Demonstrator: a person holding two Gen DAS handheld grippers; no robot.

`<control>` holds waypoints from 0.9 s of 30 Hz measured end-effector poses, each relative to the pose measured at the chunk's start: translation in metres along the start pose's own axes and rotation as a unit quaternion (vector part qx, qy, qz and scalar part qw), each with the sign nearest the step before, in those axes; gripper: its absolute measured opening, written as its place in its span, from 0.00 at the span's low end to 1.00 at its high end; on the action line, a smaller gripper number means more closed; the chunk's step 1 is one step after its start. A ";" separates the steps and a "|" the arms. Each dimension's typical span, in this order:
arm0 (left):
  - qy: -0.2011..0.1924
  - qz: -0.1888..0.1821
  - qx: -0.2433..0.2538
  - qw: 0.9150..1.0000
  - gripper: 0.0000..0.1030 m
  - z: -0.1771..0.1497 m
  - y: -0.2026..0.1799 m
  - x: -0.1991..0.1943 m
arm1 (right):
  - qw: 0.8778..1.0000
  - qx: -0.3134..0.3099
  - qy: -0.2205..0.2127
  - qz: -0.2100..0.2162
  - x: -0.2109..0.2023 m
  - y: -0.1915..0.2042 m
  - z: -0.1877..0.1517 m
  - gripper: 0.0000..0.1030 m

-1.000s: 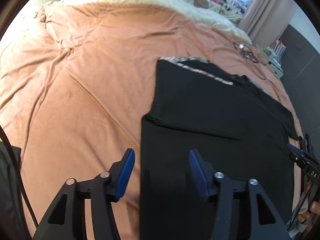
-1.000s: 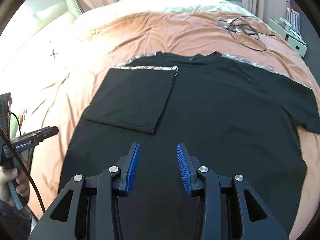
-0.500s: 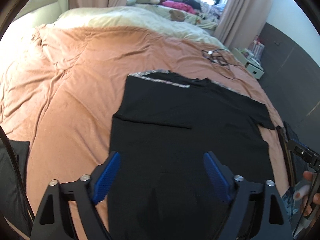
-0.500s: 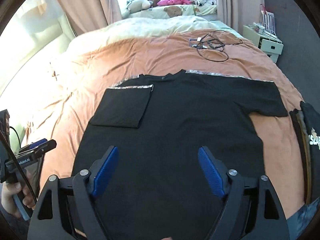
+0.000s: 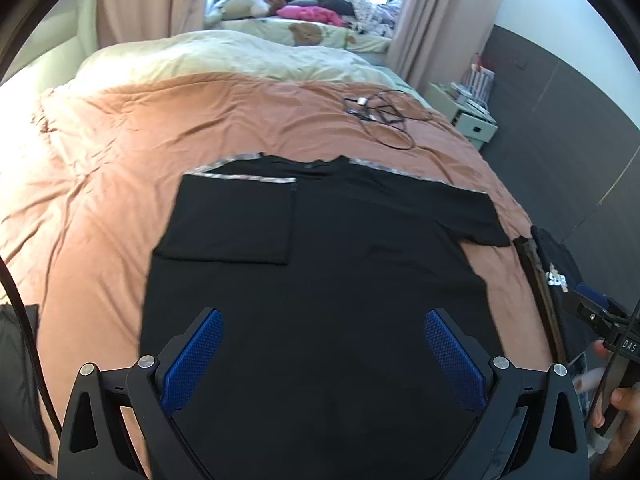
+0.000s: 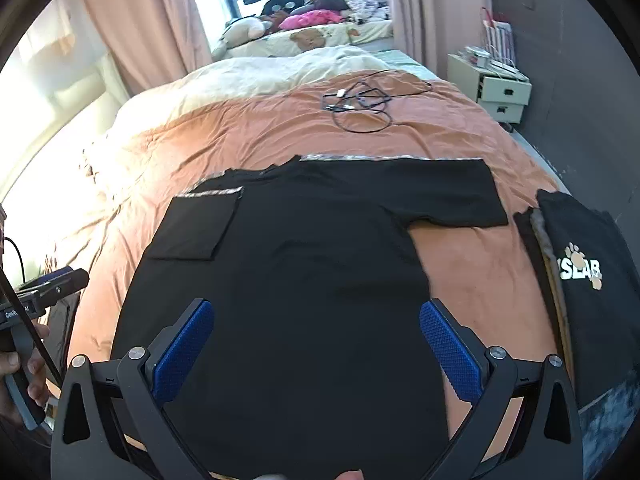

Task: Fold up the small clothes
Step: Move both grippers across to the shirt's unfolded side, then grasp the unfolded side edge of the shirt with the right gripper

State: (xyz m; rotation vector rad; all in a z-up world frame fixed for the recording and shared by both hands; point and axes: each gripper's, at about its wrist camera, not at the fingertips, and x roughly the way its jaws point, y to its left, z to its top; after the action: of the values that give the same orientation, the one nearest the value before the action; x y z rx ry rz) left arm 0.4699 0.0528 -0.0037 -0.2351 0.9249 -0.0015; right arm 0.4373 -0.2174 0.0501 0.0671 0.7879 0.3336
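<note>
Black t-shirt [image 5: 320, 280] flat on bed [image 5: 120, 152], both grippers' fingers [image 5: 192, 358] spread wide, empty

Both wrist views high above the bed [image 5: 120, 152], facing its head, sharing the black shirt [image 5: 320, 280]

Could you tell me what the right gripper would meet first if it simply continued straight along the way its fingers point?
Most likely the black T-shirt spread on the bed: the open right gripper points at its body, with nothing between. Depth is hard to judge.
</note>
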 end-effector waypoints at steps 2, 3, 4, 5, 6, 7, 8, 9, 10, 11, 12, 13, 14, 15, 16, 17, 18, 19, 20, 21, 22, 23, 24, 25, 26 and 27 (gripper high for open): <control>-0.002 -0.010 0.006 1.000 0.98 0.004 -0.014 0.005 | 1.000 0.002 -0.005 -0.009 0.002 -0.014 0.002 1.00; -0.005 -0.010 0.009 1.000 0.98 0.006 -0.021 0.007 | 1.000 0.000 -0.005 -0.013 0.004 -0.021 0.002 1.00; -0.009 -0.011 0.012 1.000 0.98 0.008 -0.028 0.010 | 1.000 0.001 -0.003 -0.014 0.005 -0.029 0.003 1.00; -0.011 -0.014 0.013 1.000 0.98 0.010 -0.034 0.015 | 1.000 0.002 -0.001 -0.015 0.009 -0.031 0.004 1.00; -0.009 -0.019 0.012 1.000 0.98 0.011 -0.039 0.019 | 1.000 0.004 -0.001 -0.016 0.012 -0.039 0.006 1.00; -0.003 -0.026 0.013 1.000 0.98 0.014 -0.046 0.026 | 1.000 0.006 -0.001 -0.018 0.014 -0.044 0.007 1.00; 0.003 -0.031 0.016 0.999 0.98 0.017 -0.051 0.033 | 1.000 0.009 -0.002 -0.020 0.015 -0.050 0.009 1.00; 0.006 -0.034 0.020 0.999 0.98 0.020 -0.057 0.038 | 1.000 0.010 -0.005 -0.022 0.015 -0.058 0.013 1.00; 0.007 -0.035 0.024 0.999 0.98 0.024 -0.063 0.044 | 0.999 0.013 -0.010 -0.029 0.017 -0.066 0.016 1.00; 0.006 -0.036 0.028 0.999 0.98 0.026 -0.069 0.049 | 0.999 0.014 -0.011 -0.034 0.019 -0.070 0.018 1.00; 0.006 -0.037 0.030 0.999 0.98 0.030 -0.074 0.055 | 0.999 0.015 -0.012 -0.040 0.024 -0.078 0.022 1.00; 0.008 -0.039 0.033 0.999 0.98 0.033 -0.079 0.062 | 0.999 0.016 -0.013 -0.041 0.027 -0.081 0.024 1.00; 0.011 -0.042 0.037 0.998 0.98 0.037 -0.084 0.070 | 0.999 0.020 -0.016 -0.041 0.032 -0.088 0.028 1.00; 0.013 -0.045 0.039 0.998 0.98 0.040 -0.088 0.076 | 0.999 0.024 -0.017 -0.035 0.038 -0.094 0.031 1.00; 0.015 -0.049 0.043 0.998 0.98 0.045 -0.094 0.084 | 0.999 0.027 -0.011 -0.030 0.048 -0.100 0.036 1.00; 0.016 -0.054 0.046 0.997 0.98 0.049 -0.099 0.092 | 0.999 0.029 -0.006 -0.029 0.055 -0.105 0.039 1.00; 0.016 -0.056 0.048 0.997 0.97 0.052 -0.103 0.099 | 0.999 0.030 -0.002 -0.029 0.064 -0.112 0.042 1.00; 0.017 -0.060 0.050 0.997 0.96 0.056 -0.107 0.106 | 0.999 0.032 0.000 -0.033 0.073 -0.118 0.046 1.00; 0.019 -0.063 0.051 0.997 0.95 0.061 -0.111 0.115 | 0.999 0.031 0.000 -0.037 0.077 -0.124 0.050 1.00; 0.022 -0.066 0.052 0.996 0.94 0.065 -0.115 0.122 | 0.999 0.027 -0.001 -0.043 0.086 -0.129 0.055 1.00; 0.026 -0.070 0.053 0.996 0.93 0.070 -0.119 0.131 | 0.999 0.023 0.000 -0.048 0.090 -0.131 0.059 1.00; 0.030 -0.073 0.055 0.995 0.93 0.075 -0.123 0.141 | 0.998 0.020 0.003 -0.057 0.096 -0.136 0.065 1.00; 0.032 -0.075 0.057 0.995 0.93 0.079 -0.125 0.148 | 0.998 0.018 0.007 -0.067 0.106 -0.142 0.071 1.00; 0.034 -0.077 0.060 0.995 0.92 0.084 -0.129 0.158 | 0.997 0.018 0.011 -0.073 0.113 -0.146 0.075 1.00; 0.035 -0.078 0.062 0.994 0.92 0.088 -0.132 0.165 | 0.997 0.020 0.014 -0.079 0.121 -0.151 0.081 1.00; 0.037 -0.080 0.064 0.994 0.92 0.092 -0.135 0.176 | 0.996 0.023 0.015 -0.080 0.126 -0.156 0.086 1.00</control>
State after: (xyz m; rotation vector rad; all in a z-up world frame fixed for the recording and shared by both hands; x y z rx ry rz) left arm 0.6626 -0.0779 -0.0625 -0.1908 0.9747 -0.2182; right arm 0.6226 -0.3193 -0.0043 0.0413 0.8256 0.1657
